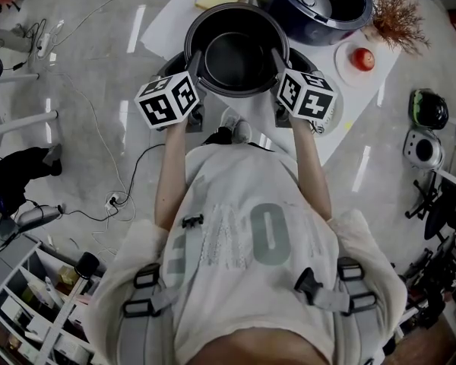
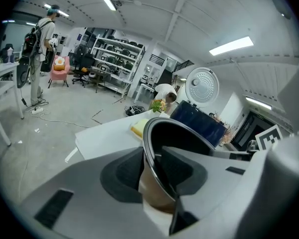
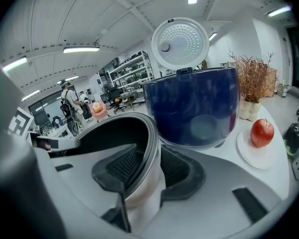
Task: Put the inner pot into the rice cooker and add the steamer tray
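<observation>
Left tongs (image 2: pixel 157 163) and right tongs (image 3: pixel 149 168) are gripping opposite rim sides of the inner pot (image 1: pixel 235 55) (presumably for a level lift). It is sitting towards the worktop's (image 1: pixel 175 21) near edge, short of the rice cooker (image 1: pixel 319 6).

Left gripper (image 1: pixel 197 65), right gripper (image 1: pixel 277 61) — both clamping pot (image 1: pixel 235 59).

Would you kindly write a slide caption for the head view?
The left claw and right claw grip opposite sides of the inner pot, rice cooker open beyond.
</observation>
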The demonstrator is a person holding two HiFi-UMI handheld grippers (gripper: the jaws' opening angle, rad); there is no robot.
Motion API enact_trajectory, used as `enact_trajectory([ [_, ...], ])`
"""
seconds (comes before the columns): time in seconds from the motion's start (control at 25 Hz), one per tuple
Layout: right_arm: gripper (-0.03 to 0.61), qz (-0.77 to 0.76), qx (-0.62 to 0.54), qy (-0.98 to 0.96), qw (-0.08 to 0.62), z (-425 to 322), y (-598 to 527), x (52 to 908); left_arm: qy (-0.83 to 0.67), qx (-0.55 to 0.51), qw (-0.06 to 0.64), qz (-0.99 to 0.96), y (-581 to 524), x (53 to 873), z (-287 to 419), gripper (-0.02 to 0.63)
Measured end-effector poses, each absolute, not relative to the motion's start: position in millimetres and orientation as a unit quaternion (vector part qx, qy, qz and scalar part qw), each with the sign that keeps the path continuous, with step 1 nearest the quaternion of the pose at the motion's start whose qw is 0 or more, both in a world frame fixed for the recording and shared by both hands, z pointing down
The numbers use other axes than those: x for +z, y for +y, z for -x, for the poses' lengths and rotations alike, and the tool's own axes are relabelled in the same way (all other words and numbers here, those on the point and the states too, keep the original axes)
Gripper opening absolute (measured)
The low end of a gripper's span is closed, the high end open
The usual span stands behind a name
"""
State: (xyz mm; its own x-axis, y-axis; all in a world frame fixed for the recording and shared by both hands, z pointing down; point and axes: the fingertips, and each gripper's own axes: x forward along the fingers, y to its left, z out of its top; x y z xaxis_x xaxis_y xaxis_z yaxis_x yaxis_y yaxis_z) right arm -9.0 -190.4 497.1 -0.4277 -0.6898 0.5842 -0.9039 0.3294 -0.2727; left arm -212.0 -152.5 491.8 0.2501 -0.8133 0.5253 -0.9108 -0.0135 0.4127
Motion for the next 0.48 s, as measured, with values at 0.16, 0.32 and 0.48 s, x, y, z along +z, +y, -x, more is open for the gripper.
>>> enact_trajectory([
  [0.16,0.135,-0.508,0.288,-0.791,0.184,9.9,-189.9,498.0,-0.606,0.065,0.355,-0.709,-152.5,493.0,211.6,0.117],
  [0.32,0.133,-0.509,0.281,-0.791,0.189,9.6,-190.6,498.5,-0.605,0.063,0.356,-0.71,-153.3,493.1,210.9,0.115],
  [0.48,0.13,-0.511,0.291,-0.788,0.185,9.3,-189.4,498.5,-0.606,0.064,0.351,-0.711,-152.1,492.4,211.2,0.115],
])
